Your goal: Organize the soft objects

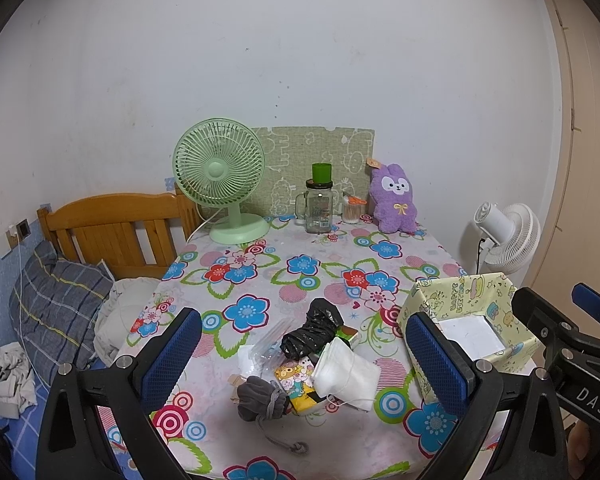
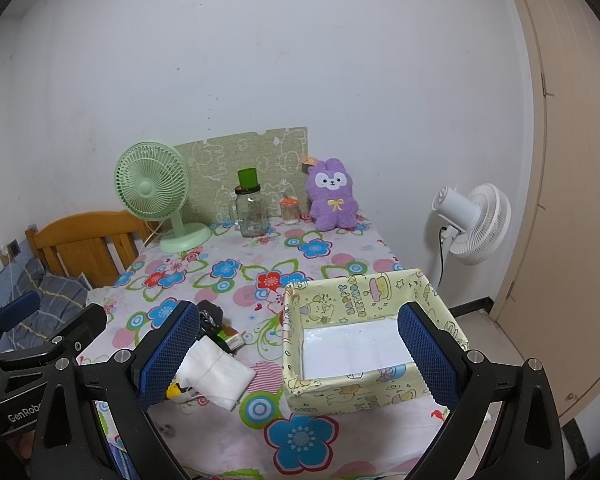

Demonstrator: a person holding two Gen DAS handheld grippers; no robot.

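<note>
Flowered table (image 1: 300, 264) fills the view, green fan (image 1: 220, 176) and purple plush rabbit (image 1: 394, 198) standing at its far edge. Yellow box (image 2: 364, 392) sits near the front right, open top up. Left gripper (image 1: 304, 356) hangs jaws wide apart above a small heap: black bag (image 1: 312, 328), white cloth (image 1: 348, 376), grey pouch (image 1: 260, 398). Right gripper (image 2: 300, 352) spread wide too, holding nothing, straddling the box's near left corner.
</note>
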